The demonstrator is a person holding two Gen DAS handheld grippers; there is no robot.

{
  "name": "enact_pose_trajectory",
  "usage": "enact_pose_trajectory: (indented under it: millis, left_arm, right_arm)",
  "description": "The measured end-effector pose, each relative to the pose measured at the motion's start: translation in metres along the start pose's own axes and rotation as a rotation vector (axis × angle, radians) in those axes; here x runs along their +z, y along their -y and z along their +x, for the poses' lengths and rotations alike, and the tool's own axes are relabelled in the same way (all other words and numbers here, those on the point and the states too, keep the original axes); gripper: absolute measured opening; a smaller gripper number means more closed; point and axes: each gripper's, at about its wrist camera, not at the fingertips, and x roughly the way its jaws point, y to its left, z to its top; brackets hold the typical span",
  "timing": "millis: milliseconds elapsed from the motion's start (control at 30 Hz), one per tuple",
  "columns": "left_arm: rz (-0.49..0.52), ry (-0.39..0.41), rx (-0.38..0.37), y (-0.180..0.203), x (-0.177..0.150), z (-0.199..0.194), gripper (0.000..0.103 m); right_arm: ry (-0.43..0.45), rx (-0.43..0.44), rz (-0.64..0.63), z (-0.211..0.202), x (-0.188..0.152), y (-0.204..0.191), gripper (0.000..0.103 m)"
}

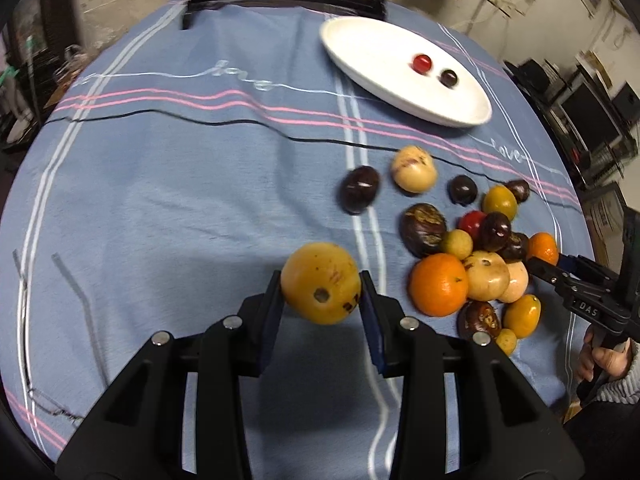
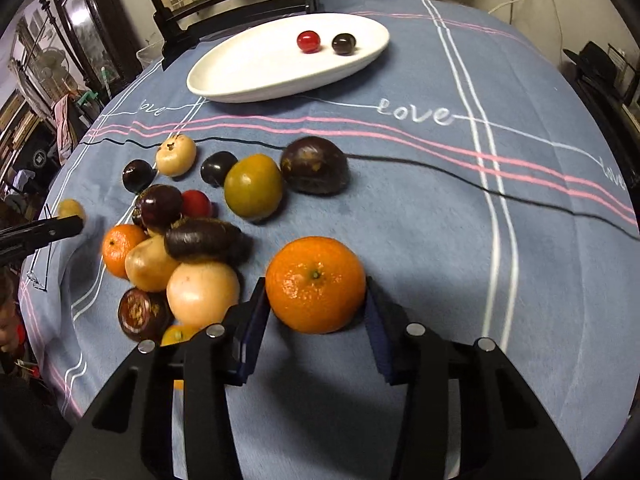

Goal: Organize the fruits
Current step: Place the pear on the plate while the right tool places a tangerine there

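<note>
Dim indoor light from above casts soft shadows under the fruit pile (image 2: pixel 184 248) and near both cameras; far edges bend and blur; the white plate (image 2: pixel 256 76) glares mildly.

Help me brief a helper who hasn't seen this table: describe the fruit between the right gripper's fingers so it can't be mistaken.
Start at the white oval plate at the far side of the blue tablecloth, then come toward the near edge, right of the fruit pile. The mandarin sits between the right gripper fingers, apart from the heap. It is bright orange with a green stem dot, unlike the pale fruit beside it.
</note>
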Motion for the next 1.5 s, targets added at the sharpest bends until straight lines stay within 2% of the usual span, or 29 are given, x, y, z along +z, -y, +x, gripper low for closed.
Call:
enact_pose_trajectory:
  millis: [100, 167, 300, 400, 467, 533, 667, 800, 933, 1000, 1033, 1167, 1200, 1233, 1300, 1367, 1433, 1500]
  left_arm:
    - [0.051, -0.004, -0.007, 0.015, 0.009, 0.004, 0.037]
    - [0.070, 0.006, -0.014, 0.021, 0.023, 0.002, 0.037]
    - [0.103, 0.081, -0.031, 0.034, 0.073, -0.013, 0.037]
    - [0.149, 0.151, -0.028, 0.048, 0.120, -0.021, 0.038]
    - [0.163, 0.166, -0.031, 0.054, 0.142, -0.018, 0.038]
    - [0.177, 0.169, -0.034, 0.063, 0.162, -0.007, 0.038]
    - [0.178, 0.124, -0.031, 0.071, 0.183, 0.033, 0.038]
    - [0.151, 0.053, -0.030, 0.067, 0.189, 0.073, 0.038]
    - [0.156, 0.012, -0.025, 0.066, 0.187, 0.100, 0.038]
    - [0.155, 0.010, -0.020, 0.066, 0.186, 0.106, 0.045]
    - [0.152, 0.021, -0.017, 0.066, 0.187, 0.106, 0.048]
    - [0.118, 0.061, -0.027, 0.061, 0.190, 0.086, 0.050]
    - [0.111, 0.080, -0.025, 0.059, 0.190, 0.076, 0.052]
    - [0.102, 0.106, -0.018, 0.055, 0.190, 0.063, 0.059]
    - [0.083, 0.149, 0.001, 0.046, 0.183, 0.035, 0.064]
    - [0.062, 0.164, 0.013, 0.038, 0.171, 0.017, 0.070]
    - [0.043, 0.156, 0.029, 0.028, 0.148, 0.003, 0.070]
    - [0.021, 0.129, 0.049, 0.020, 0.119, -0.002, 0.070]
  right_arm:
    - [0.030, -0.016, -0.003, -0.019, 0.002, 0.004, 0.046]
    - [0.079, -0.009, 0.010, -0.043, 0.016, 0.010, 0.046]
    - [0.249, -0.021, -0.001, -0.100, 0.068, 0.016, 0.046]
    - [0.358, -0.016, -0.017, -0.124, 0.112, 0.012, 0.046]
    - [0.385, 0.000, -0.025, -0.121, 0.132, 0.008, 0.046]
    - [0.375, 0.018, -0.032, -0.099, 0.151, 0.002, 0.046]
    - [0.283, 0.071, -0.026, -0.038, 0.174, -0.005, 0.046]
    - [0.178, 0.084, -0.022, 0.023, 0.187, -0.007, 0.046]
    - [0.101, 0.107, -0.028, 0.055, 0.190, -0.011, 0.047]
    - [0.074, 0.095, -0.044, 0.065, 0.190, -0.014, 0.063]
    - [0.088, 0.086, -0.047, 0.065, 0.189, -0.014, 0.070]
    - [0.159, 0.063, -0.071, 0.043, 0.193, -0.019, 0.070]
    - [0.187, 0.066, -0.066, 0.032, 0.194, -0.019, 0.070]
    - [0.227, 0.076, -0.058, 0.016, 0.195, -0.018, 0.070]
    - [0.313, 0.084, -0.050, -0.024, 0.192, -0.016, 0.077]
    - [0.352, 0.049, -0.041, -0.049, 0.183, -0.016, 0.102]
    - [0.380, 0.029, -0.009, -0.069, 0.161, -0.015, 0.102]
    - [0.348, 0.041, 0.023, -0.071, 0.136, -0.015, 0.102]
